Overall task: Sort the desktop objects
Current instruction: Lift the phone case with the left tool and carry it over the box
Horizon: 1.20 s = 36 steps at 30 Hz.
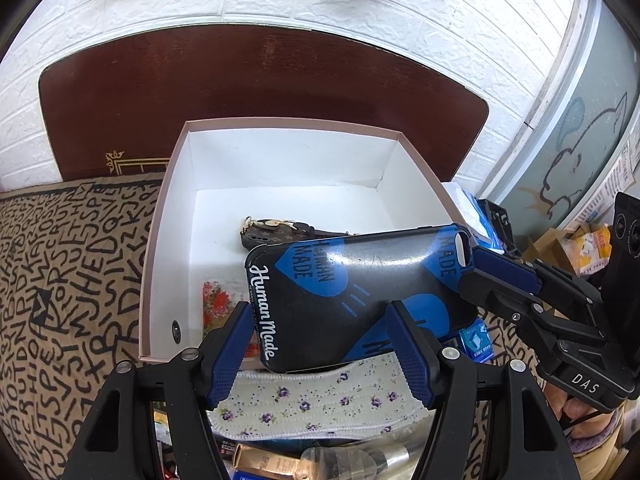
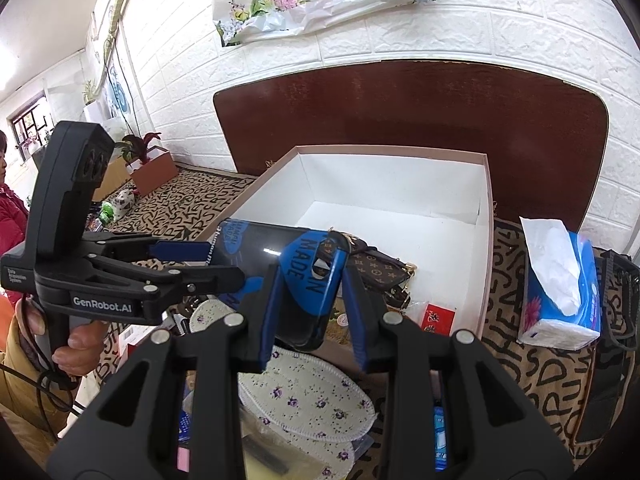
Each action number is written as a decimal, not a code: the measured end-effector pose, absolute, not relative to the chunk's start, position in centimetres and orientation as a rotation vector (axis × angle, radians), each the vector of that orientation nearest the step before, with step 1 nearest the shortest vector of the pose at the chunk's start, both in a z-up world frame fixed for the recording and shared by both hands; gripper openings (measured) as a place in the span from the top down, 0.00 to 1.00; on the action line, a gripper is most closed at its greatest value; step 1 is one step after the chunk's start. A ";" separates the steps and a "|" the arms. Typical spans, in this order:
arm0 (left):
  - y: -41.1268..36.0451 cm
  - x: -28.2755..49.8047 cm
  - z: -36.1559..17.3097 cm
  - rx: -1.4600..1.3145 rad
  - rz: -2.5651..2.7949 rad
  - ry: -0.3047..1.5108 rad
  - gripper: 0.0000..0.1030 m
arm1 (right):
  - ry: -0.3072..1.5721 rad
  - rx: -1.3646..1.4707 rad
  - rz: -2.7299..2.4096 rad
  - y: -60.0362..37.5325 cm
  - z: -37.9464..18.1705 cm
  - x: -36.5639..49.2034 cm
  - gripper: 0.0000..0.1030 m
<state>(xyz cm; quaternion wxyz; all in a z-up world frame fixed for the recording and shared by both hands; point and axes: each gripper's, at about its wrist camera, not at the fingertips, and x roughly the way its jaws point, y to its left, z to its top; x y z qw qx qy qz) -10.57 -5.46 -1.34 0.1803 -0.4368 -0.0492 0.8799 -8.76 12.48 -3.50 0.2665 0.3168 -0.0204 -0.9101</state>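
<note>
A black and blue "Human Made" phone case (image 1: 352, 292) hangs over the near rim of the white open box (image 1: 280, 152). My left gripper (image 1: 320, 344) closes on its left end; in the right wrist view it (image 2: 212, 264) holds the case's far end. My right gripper (image 2: 308, 304) closes on the case's (image 2: 296, 276) other end, and shows in the left wrist view (image 1: 476, 264). Inside the box (image 2: 486, 240) lie a brown monogram pouch (image 2: 380, 272) and a red floral card (image 1: 214, 300).
Floral insoles (image 2: 316, 396) and small packets lie under the grippers. A blue tissue pack (image 2: 564, 284) sits right of the box. The patterned cloth (image 1: 60, 280) covers the surface. A brown headboard (image 1: 260, 80) and white brick wall stand behind. A person stands at far left (image 2: 8, 208).
</note>
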 end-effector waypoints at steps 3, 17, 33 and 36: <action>-5.4 -10.7 -1.2 -1.229 2.492 -0.137 0.34 | -0.059 0.856 -2.459 12.5 -3.6 -9.0 0.67; -5.2 -11.8 -1.4 -1.223 2.508 -0.129 0.34 | -0.066 0.854 -2.475 12.5 -3.7 -9.7 0.67; -4.7 -13.0 -2.0 -1.247 2.505 -0.108 0.34 | -0.077 0.881 -2.484 12.7 -4.4 -10.9 0.67; -4.6 -13.2 -2.2 -1.252 2.503 -0.111 0.34 | -0.079 0.886 -2.485 12.7 -4.5 -11.1 0.67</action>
